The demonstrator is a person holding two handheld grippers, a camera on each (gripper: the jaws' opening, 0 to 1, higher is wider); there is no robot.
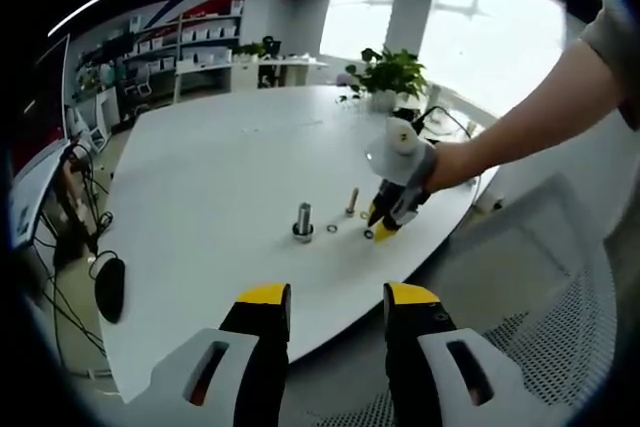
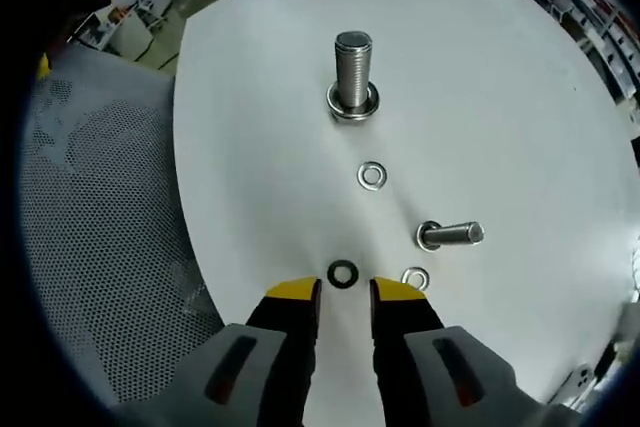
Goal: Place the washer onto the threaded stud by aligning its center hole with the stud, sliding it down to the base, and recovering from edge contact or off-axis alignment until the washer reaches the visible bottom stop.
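Note:
A thick threaded stud (image 2: 353, 67) stands upright on the white table (image 2: 500, 97), with a silver washer (image 2: 353, 104) around its base. On the table between the stud and my right gripper (image 2: 345, 292) lie a loose silver washer (image 2: 372, 176) and a dark washer (image 2: 343, 273), the dark one just ahead of the fingertips. The right gripper is slightly open with nothing between its jaws. A second silver washer (image 2: 415, 277) lies beside the right fingertip. In the left gripper view the stud (image 1: 303, 219) is mid-table, the right gripper (image 1: 385, 227) hovers beside it, and my left gripper (image 1: 338, 297) is open over the table edge.
A small bolt (image 2: 450, 235) lies on its side right of the washers. A mesh chair (image 2: 90, 247) sits off the table's left edge. A black mouse (image 1: 110, 287) rests near the table's left edge, a potted plant (image 1: 385, 72) at its far end. A person's arm (image 1: 530, 117) holds the right gripper.

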